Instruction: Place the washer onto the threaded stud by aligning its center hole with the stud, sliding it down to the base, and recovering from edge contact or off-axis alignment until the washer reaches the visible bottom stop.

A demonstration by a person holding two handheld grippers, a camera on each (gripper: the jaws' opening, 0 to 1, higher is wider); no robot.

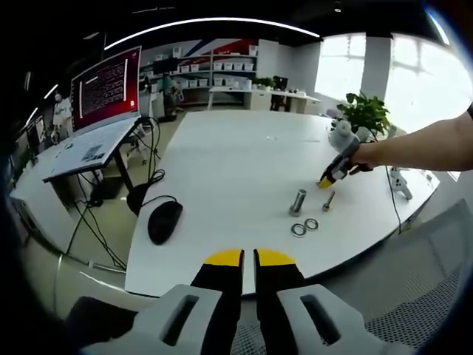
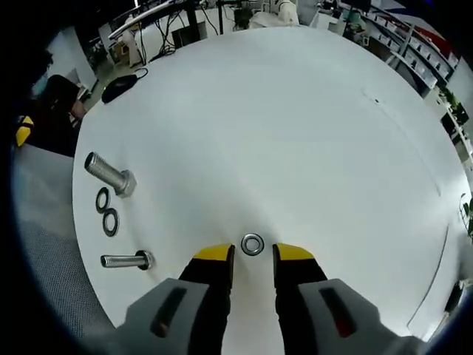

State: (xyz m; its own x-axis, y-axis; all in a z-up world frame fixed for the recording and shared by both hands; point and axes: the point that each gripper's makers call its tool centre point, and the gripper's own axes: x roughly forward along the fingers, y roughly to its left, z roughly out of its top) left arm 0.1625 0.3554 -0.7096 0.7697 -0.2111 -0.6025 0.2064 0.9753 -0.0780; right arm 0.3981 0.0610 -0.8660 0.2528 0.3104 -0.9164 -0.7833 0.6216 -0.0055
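Note:
A large bolt [image 1: 298, 201] [image 2: 109, 174] stands on its hex head on the white table [image 1: 222, 163] [image 2: 281, 111], threaded shank up. A thinner bolt [image 1: 329, 200] [image 2: 127, 260] is beside it. Two washers [image 1: 304, 226] [image 2: 106, 211] lie flat side by side near the large bolt. A third washer [image 2: 252, 244] lies flat on the table just ahead of my right gripper [image 2: 253, 255] [image 1: 329, 180], between its yellow tips; the jaws are apart and not touching it. My left gripper [image 1: 249, 259] hovers off the table's near edge, jaws together and holding nothing.
A black mouse [image 1: 164, 220] [image 2: 118, 87] with its cable sits at the table's left side. A monitor [image 1: 106, 89] stands on a neighbouring desk and a potted plant [image 1: 363, 111] at the far right. A person's arm [image 1: 421, 144] reaches in with the right gripper.

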